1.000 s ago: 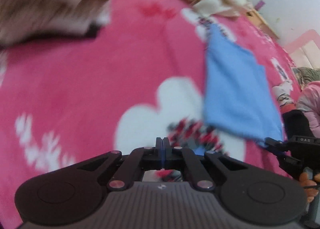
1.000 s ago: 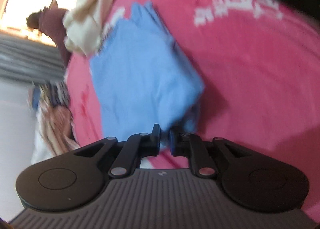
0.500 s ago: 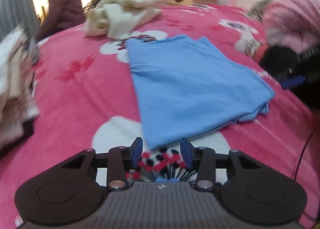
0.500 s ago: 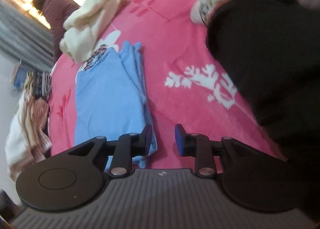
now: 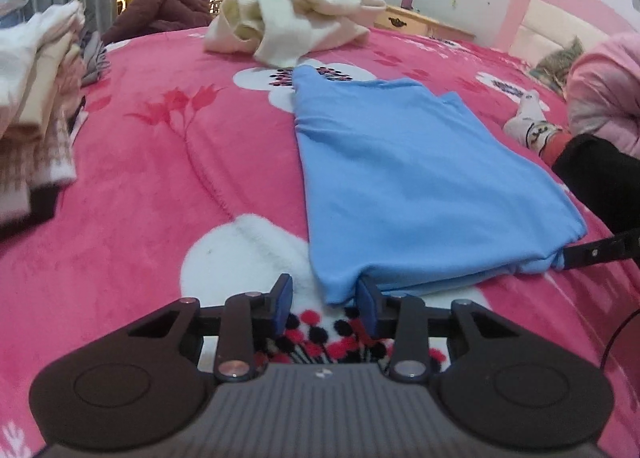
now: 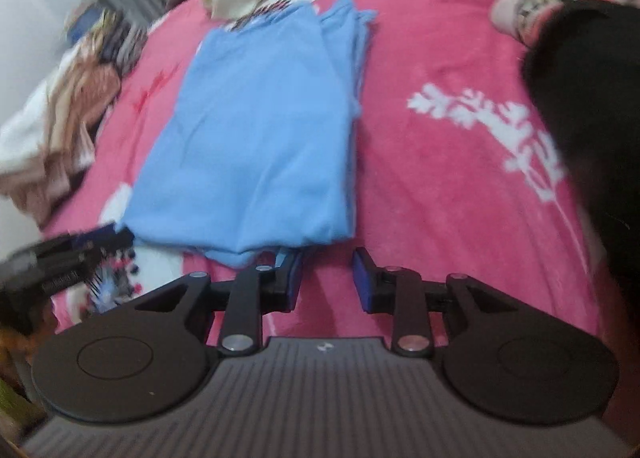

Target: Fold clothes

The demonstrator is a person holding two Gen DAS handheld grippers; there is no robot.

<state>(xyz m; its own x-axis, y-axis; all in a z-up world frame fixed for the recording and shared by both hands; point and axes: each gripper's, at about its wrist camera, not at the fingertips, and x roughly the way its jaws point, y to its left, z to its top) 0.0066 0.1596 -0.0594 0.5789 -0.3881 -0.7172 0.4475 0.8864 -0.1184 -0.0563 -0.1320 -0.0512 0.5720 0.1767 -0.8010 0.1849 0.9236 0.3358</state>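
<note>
The left gripper [image 5: 326, 304] hovered over the pink blanket [image 5: 140, 198], its jaws closing, apart, with the near left corner of the blue shirt [image 5: 408, 178] just inside the right pad and not yet pinched. The right gripper [image 6: 326, 278] stood parted and empty at the shirt's near right corner, its left finger touching the hem. The shirt lay mid-bed, folded lengthwise into a long smooth panel, layered edges stacked along its right side, the near hem slightly bunched. Beyond it sat a cream garment [image 5: 296, 22] in a heap; a folded pile [image 5: 36, 98] stood at the bed's left edge.
</note>
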